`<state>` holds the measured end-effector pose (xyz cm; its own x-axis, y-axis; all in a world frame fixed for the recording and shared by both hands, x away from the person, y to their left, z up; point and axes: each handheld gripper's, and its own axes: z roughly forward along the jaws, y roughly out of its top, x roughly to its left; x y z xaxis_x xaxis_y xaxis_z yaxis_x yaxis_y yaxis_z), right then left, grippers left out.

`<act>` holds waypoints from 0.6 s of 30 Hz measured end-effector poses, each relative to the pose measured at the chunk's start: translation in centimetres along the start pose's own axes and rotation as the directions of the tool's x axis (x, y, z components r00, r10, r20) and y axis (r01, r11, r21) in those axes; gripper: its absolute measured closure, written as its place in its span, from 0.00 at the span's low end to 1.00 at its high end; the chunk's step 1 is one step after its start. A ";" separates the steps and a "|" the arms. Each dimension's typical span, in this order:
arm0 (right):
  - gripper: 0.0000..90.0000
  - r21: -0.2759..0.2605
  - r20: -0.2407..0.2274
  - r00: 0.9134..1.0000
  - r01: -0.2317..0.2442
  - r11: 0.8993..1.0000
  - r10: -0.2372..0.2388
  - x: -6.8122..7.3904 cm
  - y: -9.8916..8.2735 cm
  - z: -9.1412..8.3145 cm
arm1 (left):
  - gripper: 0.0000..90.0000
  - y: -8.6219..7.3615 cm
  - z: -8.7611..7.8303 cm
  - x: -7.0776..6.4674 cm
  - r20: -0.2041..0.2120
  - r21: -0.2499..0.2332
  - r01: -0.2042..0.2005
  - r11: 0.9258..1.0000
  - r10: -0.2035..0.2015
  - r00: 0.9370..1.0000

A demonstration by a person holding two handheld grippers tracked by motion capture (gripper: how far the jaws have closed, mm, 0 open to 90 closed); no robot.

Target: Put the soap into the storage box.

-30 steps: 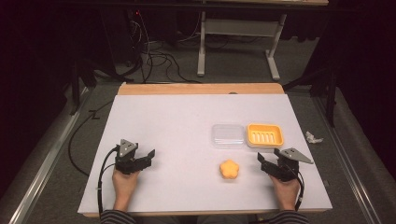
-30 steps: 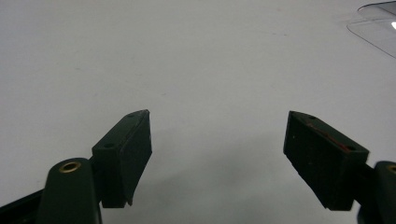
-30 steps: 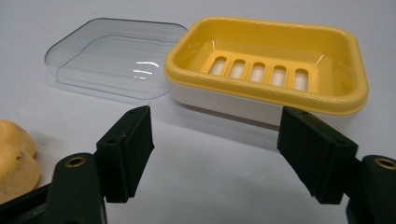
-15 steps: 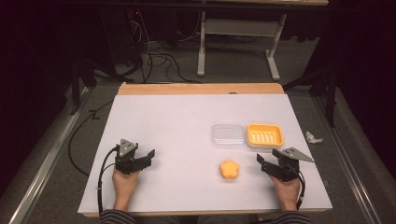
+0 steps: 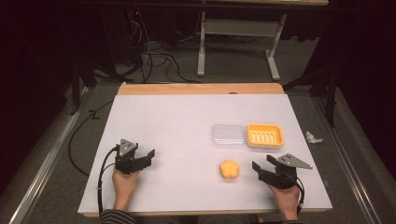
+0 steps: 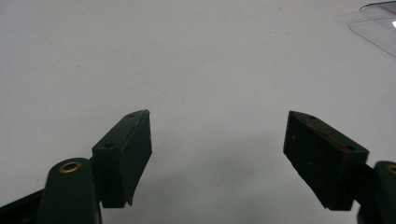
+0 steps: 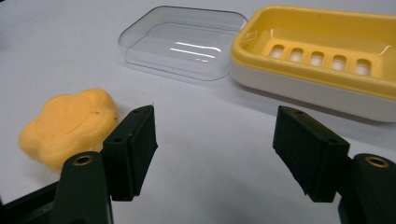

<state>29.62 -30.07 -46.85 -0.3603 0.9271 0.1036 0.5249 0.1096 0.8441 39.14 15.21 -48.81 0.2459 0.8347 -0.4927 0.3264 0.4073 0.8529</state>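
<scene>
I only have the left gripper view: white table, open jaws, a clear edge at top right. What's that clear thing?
Observer: A clear lid, lying open side up beside a yellow soap dish.
Operator: Anything in the dish?
Observer: No. The right gripper view shows its slotted tray bare.
Operator: Where's the soap, then?
Observer: An orange flower-shaped soap lies on the table, nearer the person than the lid.
Operator: Right gripper on it?
Observer: No. The right gripper is open, apart from the soap, which sits just outside one of its jaws.
</scene>
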 end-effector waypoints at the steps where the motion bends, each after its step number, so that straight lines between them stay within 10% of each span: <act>1: 0.34 0.002 -0.007 1.000 0.005 1.000 -0.005 0.2 0.0 -0.1 | 0.27 0.0 0.0 0.0 0.001 0.000 0.000 1.000 0.000 1.000; 18: 0.30 0.054 -0.080 0.994 0.076 0.996 -0.072 3.4 -0.5 -0.5 | 0.27 0.0 0.0 0.0 0.002 0.001 0.000 1.000 0.000 1.000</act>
<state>27.75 -27.11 -46.62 -0.4575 0.8852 0.0845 0.5366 0.1991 0.8200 39.13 15.23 -48.81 0.2477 0.8342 -0.4927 0.3276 0.4065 0.8529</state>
